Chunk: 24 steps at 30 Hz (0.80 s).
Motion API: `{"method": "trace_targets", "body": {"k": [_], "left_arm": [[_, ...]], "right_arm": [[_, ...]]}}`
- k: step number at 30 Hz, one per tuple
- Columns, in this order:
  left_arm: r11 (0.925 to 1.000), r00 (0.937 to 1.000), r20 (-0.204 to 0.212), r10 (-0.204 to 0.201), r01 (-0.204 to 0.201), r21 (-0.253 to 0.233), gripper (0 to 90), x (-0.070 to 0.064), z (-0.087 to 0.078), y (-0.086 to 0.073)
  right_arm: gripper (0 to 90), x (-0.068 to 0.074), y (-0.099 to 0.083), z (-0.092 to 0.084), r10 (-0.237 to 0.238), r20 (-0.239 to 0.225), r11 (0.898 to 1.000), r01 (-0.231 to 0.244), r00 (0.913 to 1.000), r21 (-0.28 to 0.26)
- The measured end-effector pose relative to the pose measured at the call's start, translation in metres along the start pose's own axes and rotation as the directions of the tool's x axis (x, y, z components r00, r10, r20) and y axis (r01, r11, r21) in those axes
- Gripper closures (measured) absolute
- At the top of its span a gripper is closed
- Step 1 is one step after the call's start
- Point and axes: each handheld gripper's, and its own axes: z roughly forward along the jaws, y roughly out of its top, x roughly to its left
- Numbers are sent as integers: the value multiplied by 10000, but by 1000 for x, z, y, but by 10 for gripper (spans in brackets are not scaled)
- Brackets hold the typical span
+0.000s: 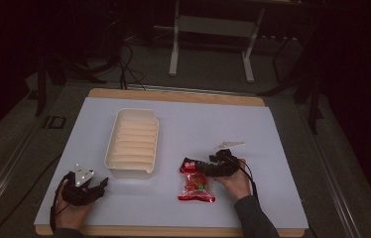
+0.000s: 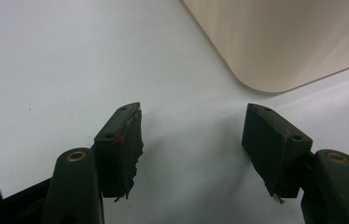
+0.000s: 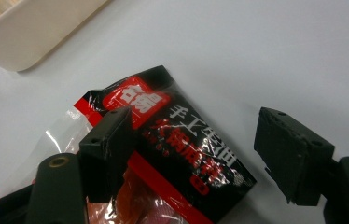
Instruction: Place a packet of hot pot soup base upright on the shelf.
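Right claw (image 3: 200,154) gapes over snack packet (image 3: 172,154), beside tray (image 1: 133,143).

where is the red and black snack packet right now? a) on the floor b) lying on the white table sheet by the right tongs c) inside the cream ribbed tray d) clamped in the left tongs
b: the red and black snack packet lies flat on the white table sheet, with the open right tongs over its black end.
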Motion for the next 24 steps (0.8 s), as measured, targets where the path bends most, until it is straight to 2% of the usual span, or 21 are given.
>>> {"method": "trace_targets", "body": {"k": [5,15,24], "left_arm": [[10000,10000,6,0,0,1,379,0,0,0],[10000,10000,6,7,-7,-2,379,0,0,0],[10000,10000,-5,19,-19,-16,379,0,0,0]], "right_arm": [[290,0,2,6,137,-126,9995,-133,9998,277],[366,0,2,11,272,-309,9989,-260,9992,393],[444,2,2,11,51,122,9971,-60,9999,758]]}}
